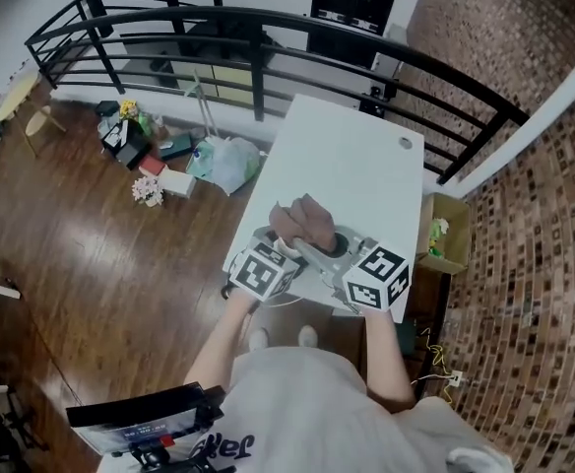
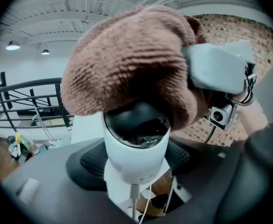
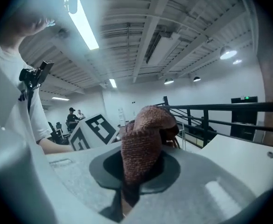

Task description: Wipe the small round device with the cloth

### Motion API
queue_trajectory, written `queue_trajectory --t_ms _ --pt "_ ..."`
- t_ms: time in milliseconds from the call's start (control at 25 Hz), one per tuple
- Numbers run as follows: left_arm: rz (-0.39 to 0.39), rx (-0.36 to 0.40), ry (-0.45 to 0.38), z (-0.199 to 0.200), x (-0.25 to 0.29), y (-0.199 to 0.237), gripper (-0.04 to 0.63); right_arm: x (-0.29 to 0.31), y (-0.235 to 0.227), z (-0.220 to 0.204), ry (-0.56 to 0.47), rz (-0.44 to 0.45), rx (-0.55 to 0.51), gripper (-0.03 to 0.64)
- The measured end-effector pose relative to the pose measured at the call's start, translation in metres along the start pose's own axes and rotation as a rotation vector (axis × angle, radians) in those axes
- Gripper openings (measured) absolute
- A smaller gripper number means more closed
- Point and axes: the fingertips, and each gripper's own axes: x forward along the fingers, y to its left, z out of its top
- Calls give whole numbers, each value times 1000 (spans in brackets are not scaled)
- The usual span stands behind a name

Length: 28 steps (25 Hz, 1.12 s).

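The small round device (image 2: 136,143), a white body with a black dome, sits between the dark padded jaws of my left gripper (image 2: 135,160), which is shut on it. A white cable (image 2: 135,203) hangs from its underside. The brown knitted cloth (image 2: 127,59) lies over the dome. My right gripper (image 3: 136,171) is shut on that cloth (image 3: 143,134) and shows at the right of the left gripper view. In the head view both grippers (image 1: 278,254) (image 1: 351,264) meet over the table's near end under the cloth (image 1: 302,223), which mostly hides the device there.
A white table (image 1: 356,156) with a small hole (image 1: 405,143) stretches away from me. A black railing (image 1: 268,28) curves behind it. Bags and clutter (image 1: 223,161) lie on the wooden floor to the left, and a cardboard box (image 1: 445,230) stands by the brick wall.
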Motion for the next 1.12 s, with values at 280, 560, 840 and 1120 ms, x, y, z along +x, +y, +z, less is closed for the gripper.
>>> queue_trajectory --t_ms 280,560,840,1120 --pt "-1 29 50 -19 -6 0 391 12 -41 -2 -18 -98 108 26" --pt "22 91 82 -26 -7 9 391 28 8 5 144 142 9 27" --pt "35 155 122 -31 -9 13 391 47 -12 -9 277 48 19 26" --pt "-15 171 106 -36 -10 -12 391 22 -45 -29 181 31 233 26"
